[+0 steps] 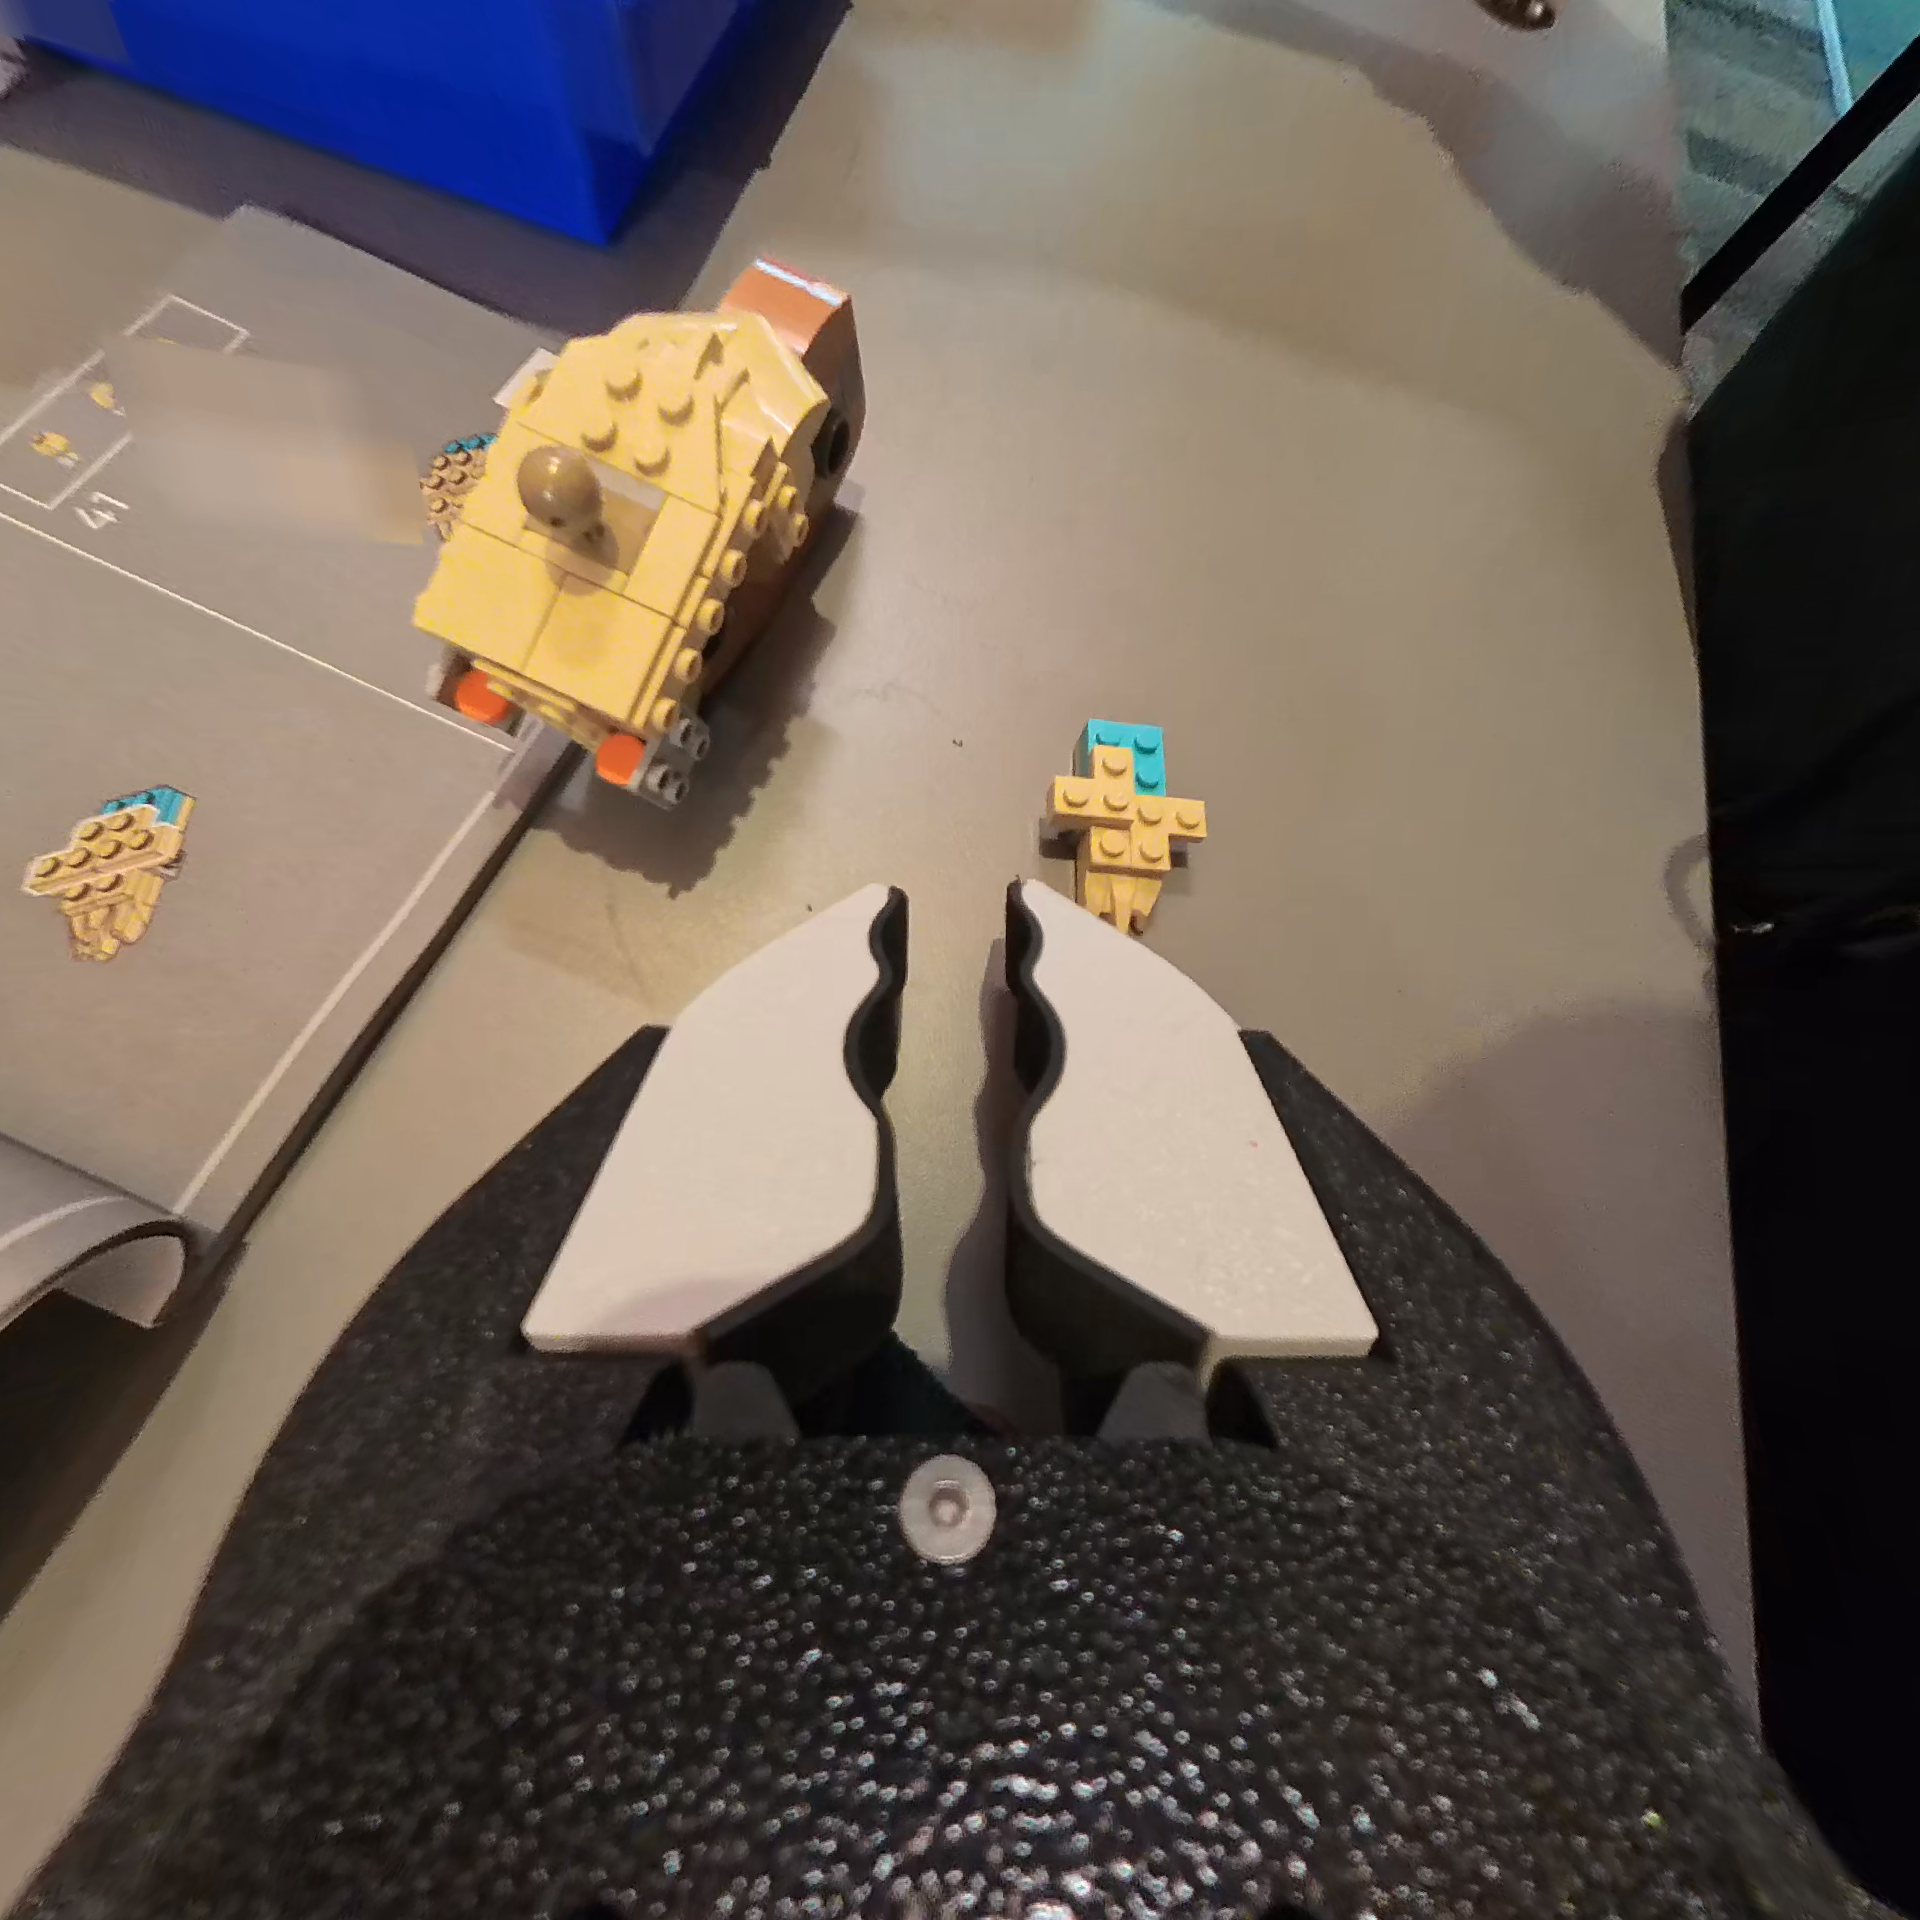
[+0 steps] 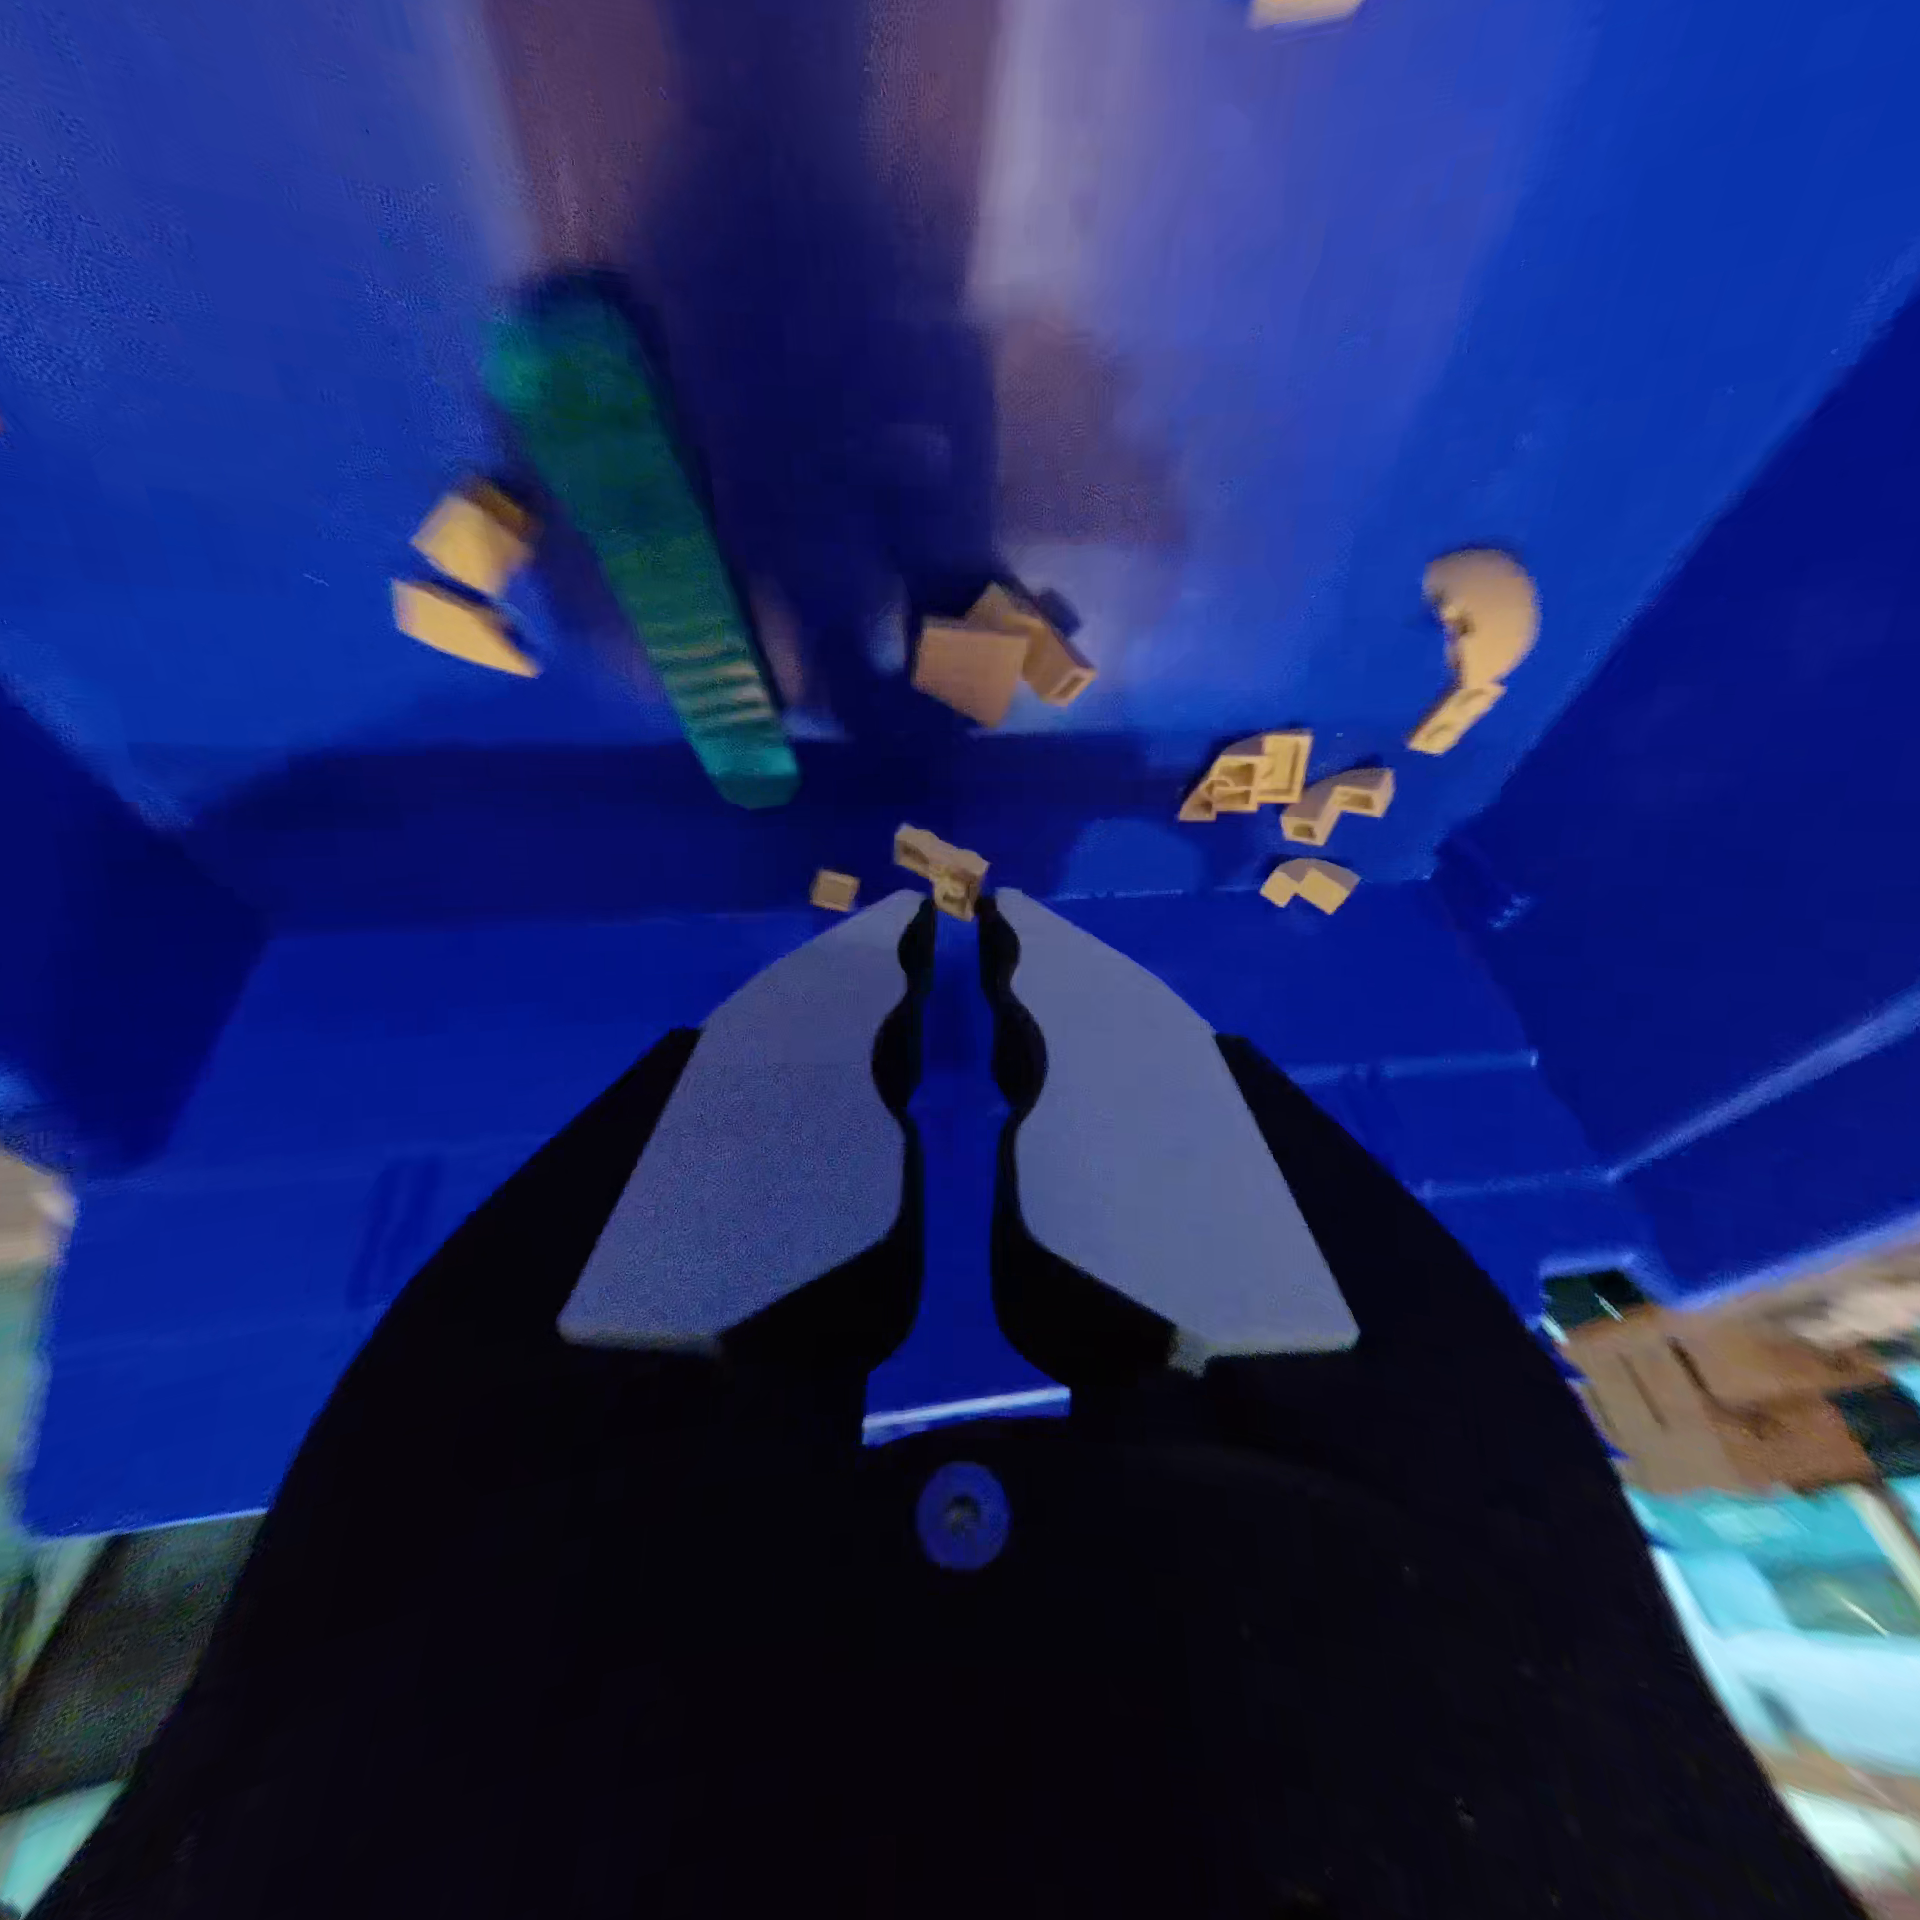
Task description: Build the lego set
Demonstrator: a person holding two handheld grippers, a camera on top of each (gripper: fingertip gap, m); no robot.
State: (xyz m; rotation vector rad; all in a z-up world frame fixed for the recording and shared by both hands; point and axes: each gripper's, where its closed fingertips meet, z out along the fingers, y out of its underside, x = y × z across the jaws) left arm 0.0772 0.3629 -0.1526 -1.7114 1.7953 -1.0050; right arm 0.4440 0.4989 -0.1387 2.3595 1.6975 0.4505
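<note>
**Inspector:** Two hand-held grippers on record. State the left one first.

**Assistant:** The left hand-held gripper [image 1: 956, 914] hovers over the grey desk [image 1: 1299, 499], jaws parted by a narrow gap with nothing between them. Just beyond its right fingertip lies a small tan and teal sub-assembly [image 1: 1124, 826], studs up, flat on the desk. In my judgement it is parked there as a finished part awaiting attachment.

**Inspector:** And the main model?

**Assistant:** The tan lego body [image 1: 623, 540], with a brown part at its far end and orange pieces at its near end, stands left of the sub-assembly and well apart from it. It rests partly on the edge of the open instruction booklet [image 1: 260, 831], probably kept there for comparison with the printed steps. A blue bin [image 1: 468, 104] stands beyond the body.

**Inspector:** The right one?

**Assistant:** The right hand-held gripper [image 2: 956, 909] reaches into the blue bin [image 2: 312, 1091], jaws nearly closed. A small tan piece [image 2: 940, 868] sits at the fingertips; with the blur, I cannot tell whether it is pinched or merely touched. Other loose tan pieces [image 2: 1278, 790] lie right of it; a long teal piece [image 2: 644, 540] lies to its left.

**Inspector:** Stage?

**Assistant:** Part retrieval, I judge; the build is incomplete.
</note>
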